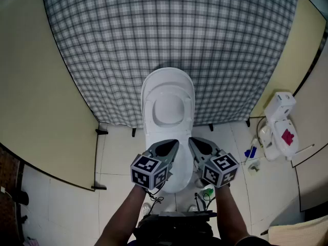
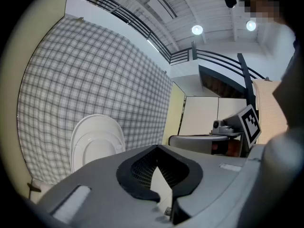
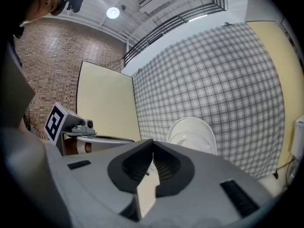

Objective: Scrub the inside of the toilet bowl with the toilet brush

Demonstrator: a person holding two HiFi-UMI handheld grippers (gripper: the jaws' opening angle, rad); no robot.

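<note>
Toilet bowl (image 1: 151, 140) shows only from the head; left hand-held gripper (image 1: 173, 145) and right hand-held gripper (image 1: 193, 142) pinched together, empty.

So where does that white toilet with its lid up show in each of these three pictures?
Head view: the white toilet with raised lid stands in the centre of the picture.
Left gripper view: lower left.
Right gripper view: lower, right of centre.
Shared landmark: the grey checked cloth hanging directly behind it in all three.
</note>
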